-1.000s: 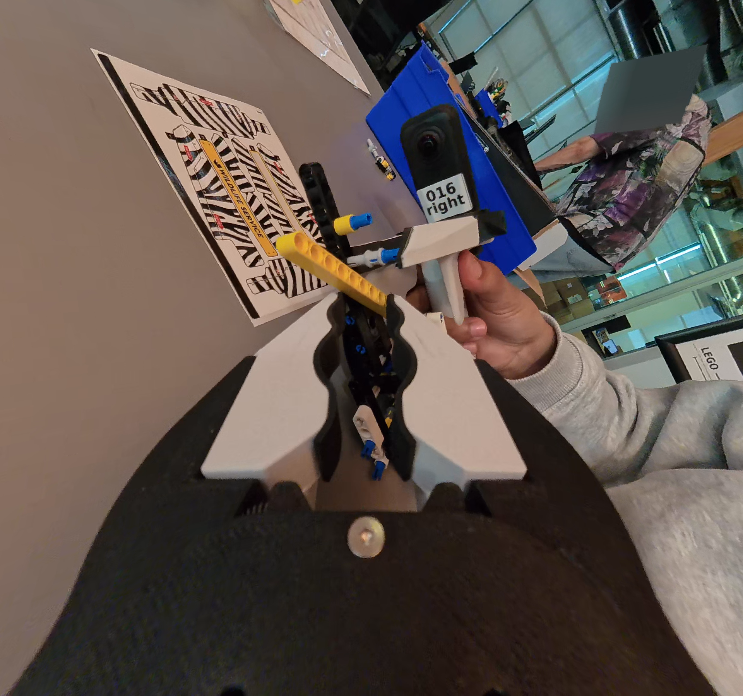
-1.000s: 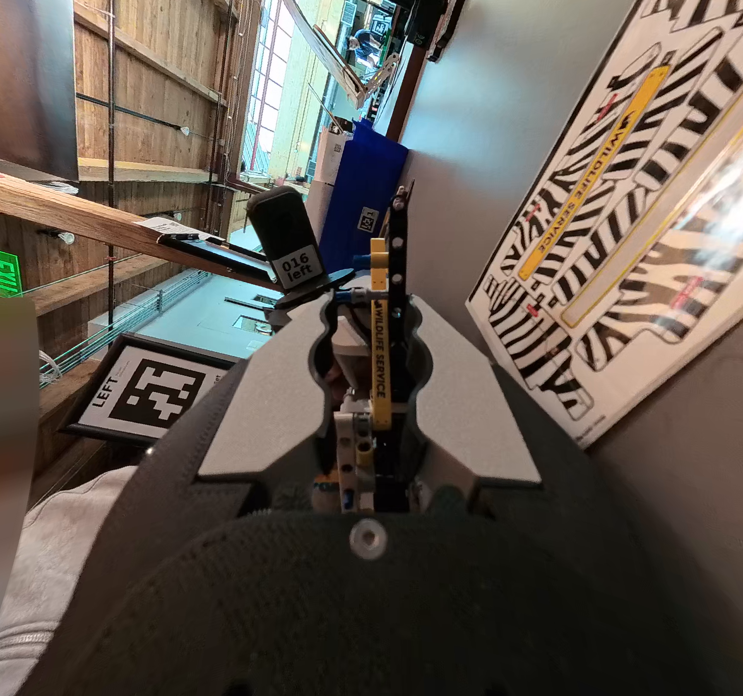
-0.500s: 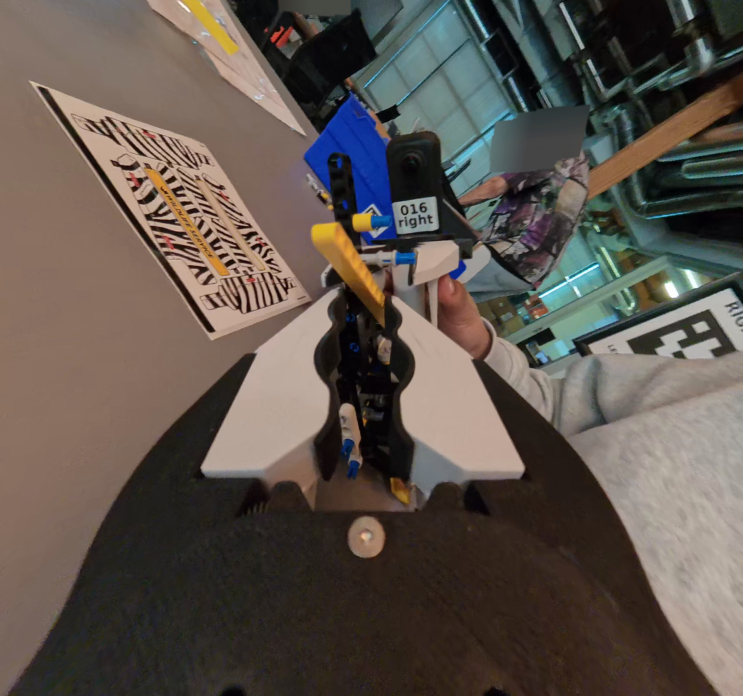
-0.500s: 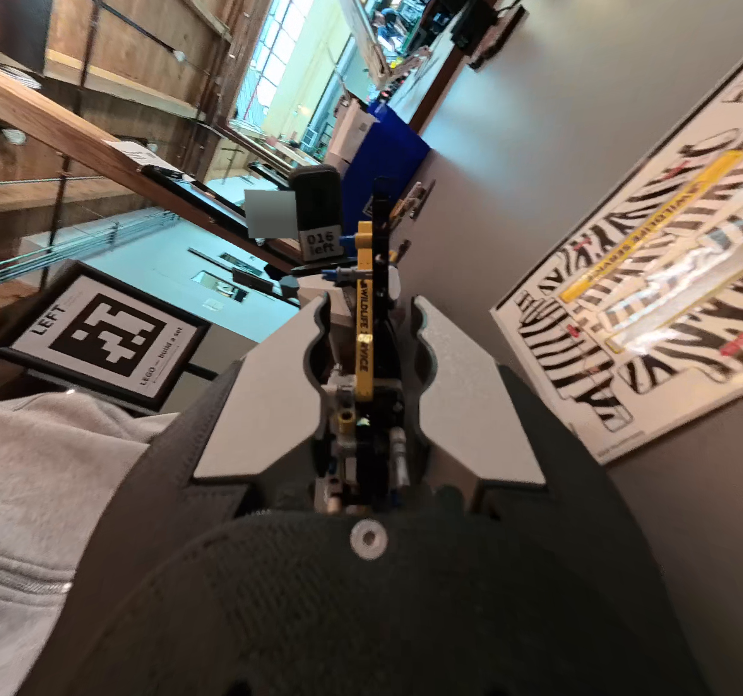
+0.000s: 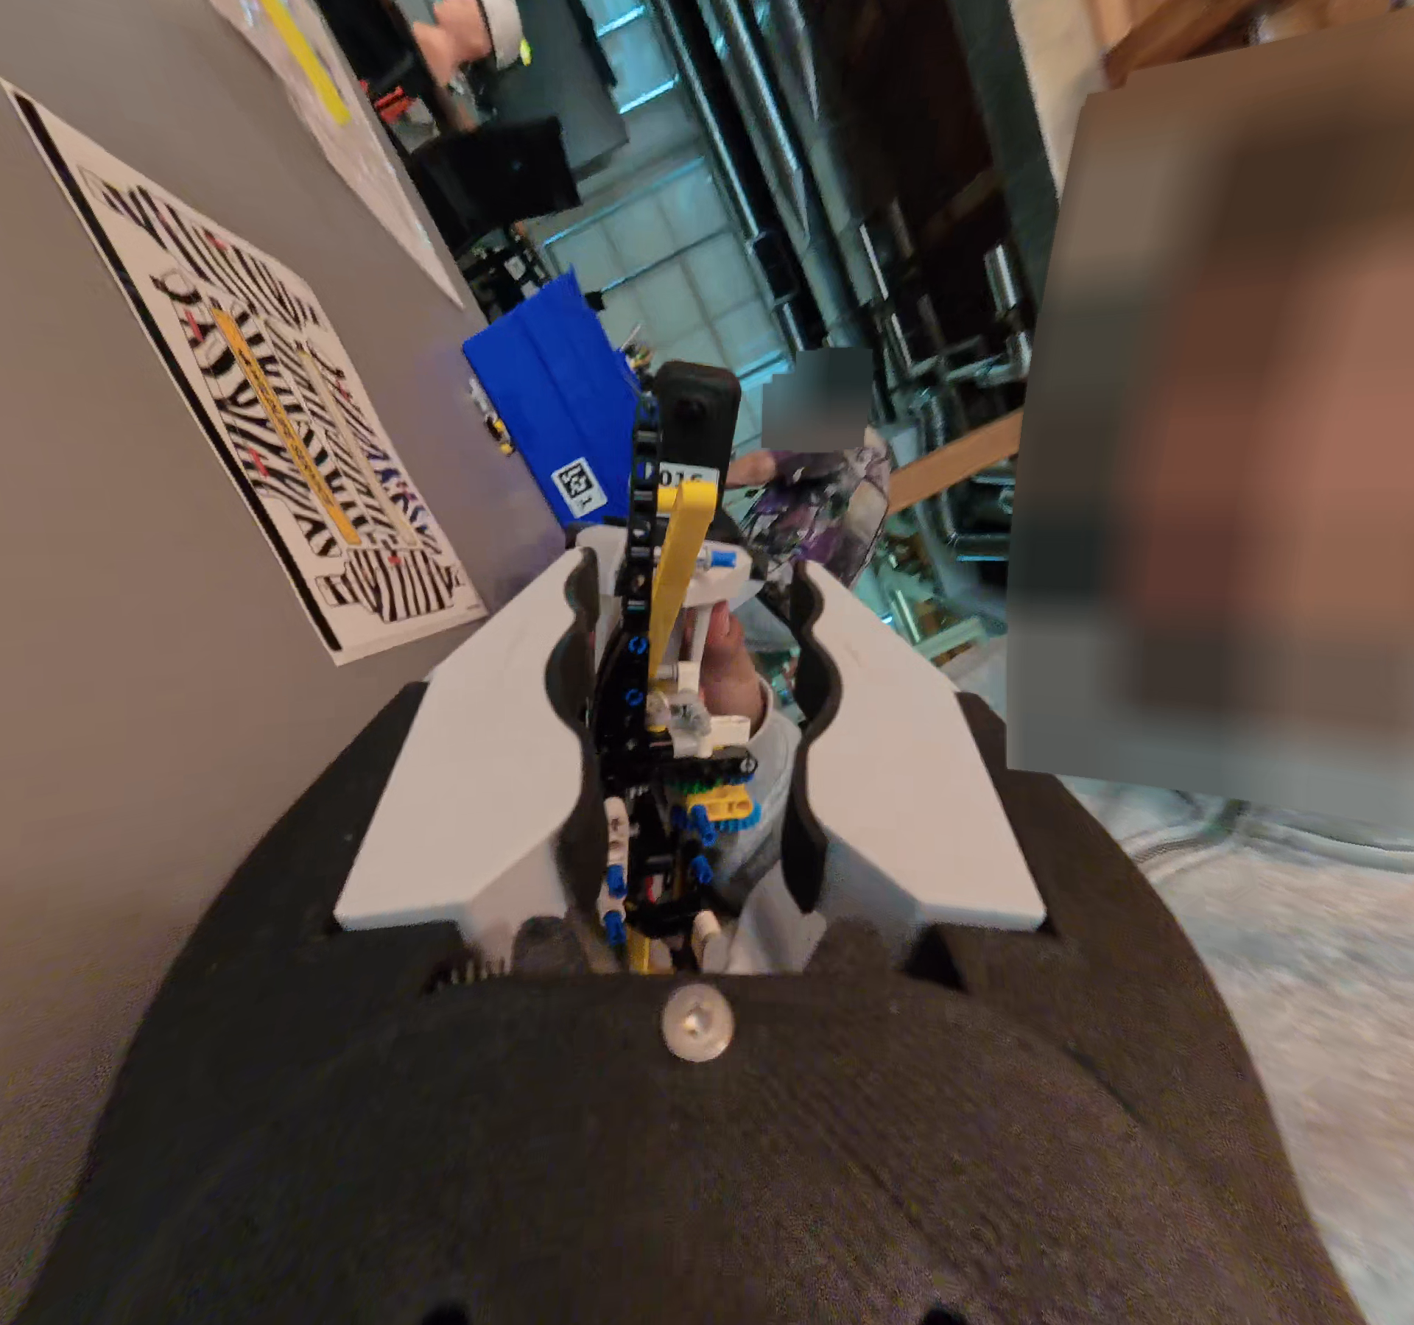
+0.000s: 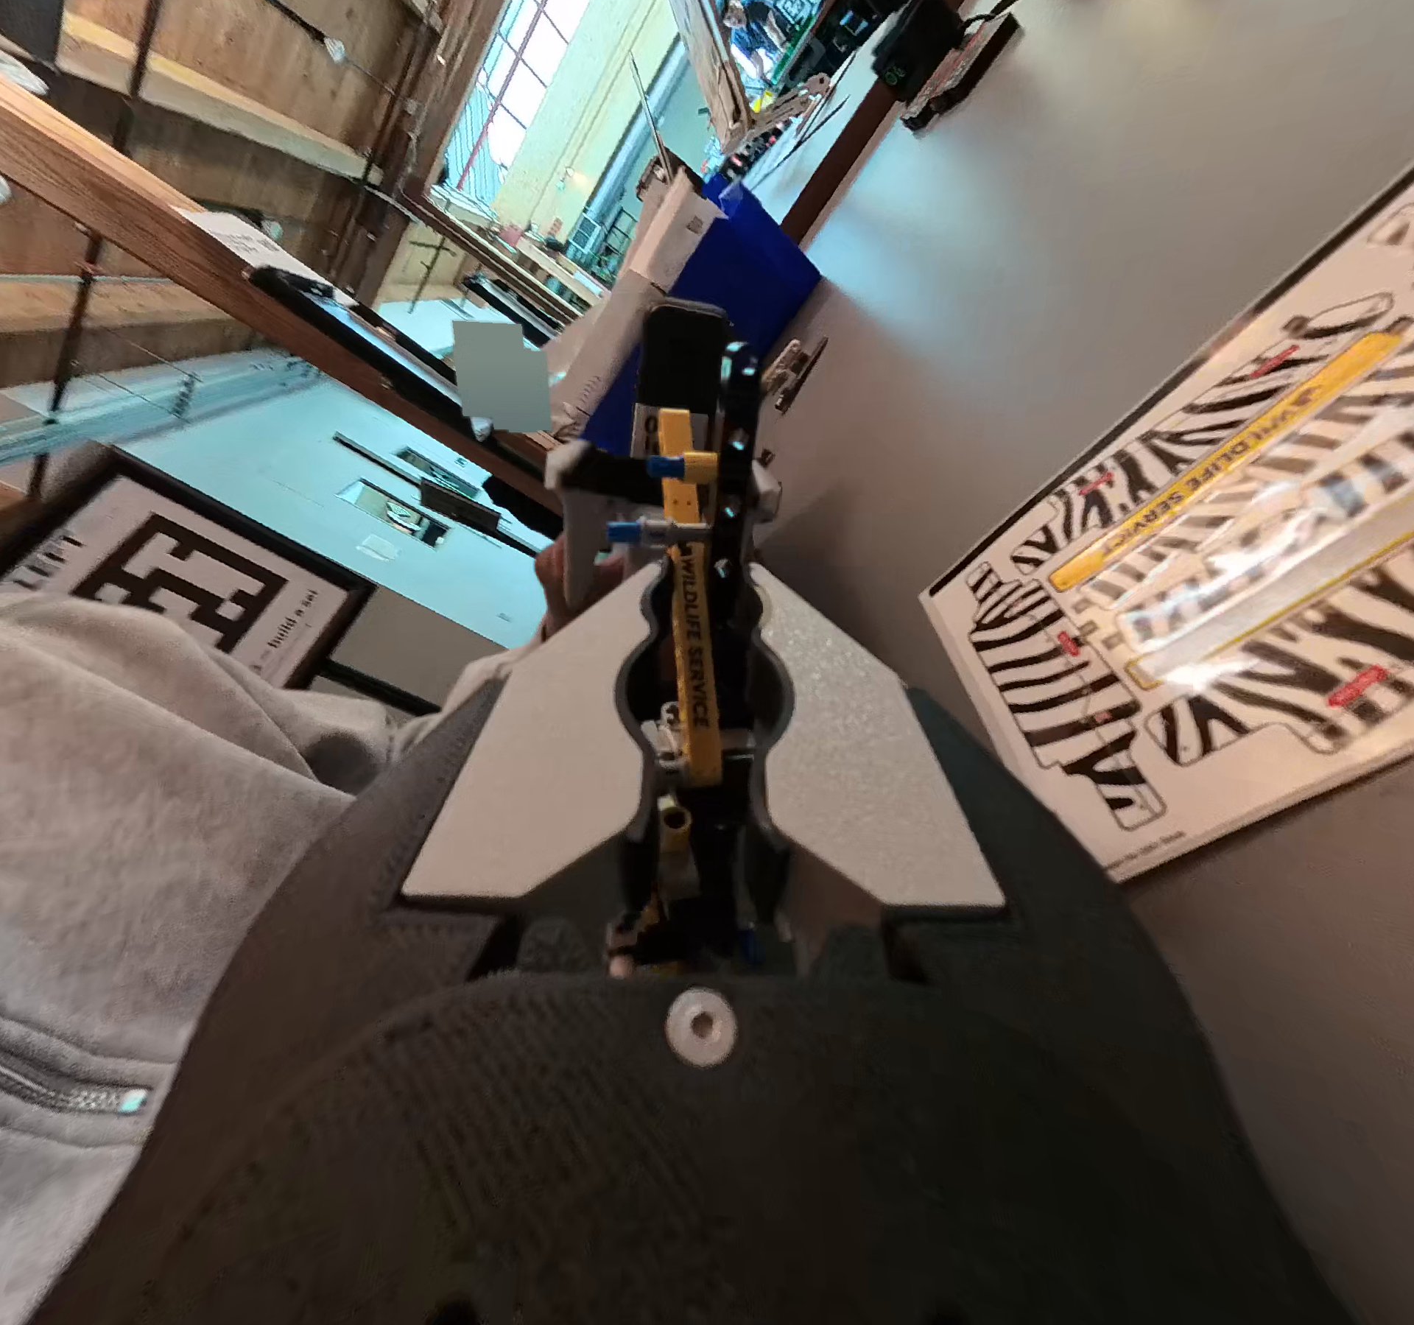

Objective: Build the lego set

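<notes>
A Lego Technic assembly is held above the grey table. It has a long black beam (image 5: pixel 639 523), a yellow beam (image 5: pixel 673 569) and blue pins. My left gripper (image 5: pixel 692 577) is open, with its jaws standing apart on either side of the assembly, which sits close to the left pad. My right gripper (image 6: pixel 704 584) is shut on the assembly from the opposite end. In the right wrist view the yellow beam (image 6: pixel 692 645) bears a sticker and lies along the black beam (image 6: pixel 738 462). The lower part of the assembly is hidden between the fingers.
A zebra-striped sticker sheet (image 5: pixel 291 431) lies on the grey table (image 5: pixel 115 599); it also shows in the right wrist view (image 6: pixel 1194 599). A blue box (image 5: pixel 551 408) stands at the table's far edge. A person's grey sleeve (image 6: pixel 153 791) is close on the left. My two grippers' fingertips are within a few centimetres of each other.
My left gripper's jaws have opened from a tight hold on the assembly. The yellow beam has swung in to lie along the black beam. Both grippers have tilted.
</notes>
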`<state>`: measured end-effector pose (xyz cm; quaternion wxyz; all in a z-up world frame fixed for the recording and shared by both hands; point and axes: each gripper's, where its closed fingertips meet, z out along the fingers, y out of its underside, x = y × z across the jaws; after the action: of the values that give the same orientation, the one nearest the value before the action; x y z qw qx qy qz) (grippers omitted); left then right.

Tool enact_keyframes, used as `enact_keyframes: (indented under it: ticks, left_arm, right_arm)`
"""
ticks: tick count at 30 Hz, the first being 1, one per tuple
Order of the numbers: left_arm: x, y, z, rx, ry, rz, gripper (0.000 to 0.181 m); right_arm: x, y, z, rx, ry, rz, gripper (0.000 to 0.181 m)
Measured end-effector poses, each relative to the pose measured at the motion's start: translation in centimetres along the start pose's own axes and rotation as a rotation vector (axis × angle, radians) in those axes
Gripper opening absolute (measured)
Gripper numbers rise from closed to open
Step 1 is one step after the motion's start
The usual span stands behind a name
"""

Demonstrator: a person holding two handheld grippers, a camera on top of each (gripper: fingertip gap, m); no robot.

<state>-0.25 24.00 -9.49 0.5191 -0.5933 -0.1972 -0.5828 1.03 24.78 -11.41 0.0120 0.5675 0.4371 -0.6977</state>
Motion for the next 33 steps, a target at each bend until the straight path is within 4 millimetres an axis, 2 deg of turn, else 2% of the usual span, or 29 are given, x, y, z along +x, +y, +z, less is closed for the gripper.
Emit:
enact_keyframes:
  ticks: [2, 6, 11, 23, 28, 33]
  left_arm:
    - [-0.1, -0.1, 0.3, -0.017, 0.004, -0.002, 0.052]
    - [-0.9, 1.4, 1.9, -0.168, -0.052, 0.07, 0.059]
    - [-1.4, 1.6, 3.1, -0.219, -0.077, 0.168, 0.046]
    - [-1.1, 1.7, 2.6, -0.252, -0.034, 0.156, 0.037]
    - [-0.3, 1.5, 2.3, -0.245, 0.032, 0.137, 0.036]
    - [0.0, 1.5, 2.2, -0.244, 0.061, 0.13, 0.035]
  right_arm:
    - [0.2, 0.1, 0.1, -0.022, 0.036, -0.048, 0.014]
    - [0.6, 0.6, 0.3, -0.062, 0.091, -0.111, 0.015]
    - [0.7, 1.2, 0.6, -0.093, 0.085, -0.104, 0.015]
    - [0.2, 1.2, 0.7, -0.089, 0.05, -0.084, 0.015]
    - [0.1, 0.7, 0.4, -0.057, 0.042, -0.091, 0.042]
    - [-0.6, 1.2, 1.3, -0.066, -0.001, -0.076, 0.025]
